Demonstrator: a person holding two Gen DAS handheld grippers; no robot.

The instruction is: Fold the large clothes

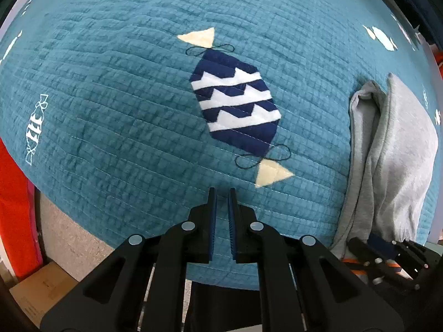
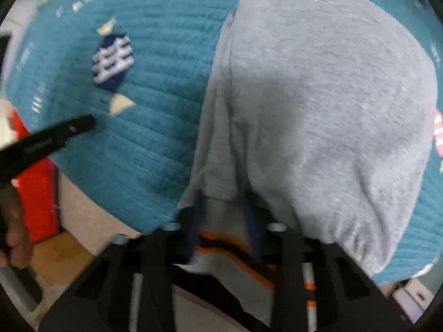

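A grey sweatshirt (image 1: pixel 401 144) lies folded in layers on the right part of a teal quilted blanket (image 1: pixel 124 96). In the right wrist view the grey sweatshirt (image 2: pixel 318 96) fills the frame, and its hem with orange and black stripes hangs over the blanket's near edge. My right gripper (image 2: pixel 224 207) is shut on that hem; it also shows in the left wrist view, where the right gripper (image 1: pixel 387 249) sits at the garment's near corner. My left gripper (image 1: pixel 223 193) hangs over bare blanket left of the sweatshirt, jaws nearly together with nothing between them.
A navy and white candy patch (image 1: pixel 235 102) marks the middle of the blanket. Beyond the near edge are a red object (image 1: pixel 13 193), pale floor and a cardboard box (image 1: pixel 41 285). A person's hand (image 2: pixel 13 235) holds the left gripper's handle at far left.
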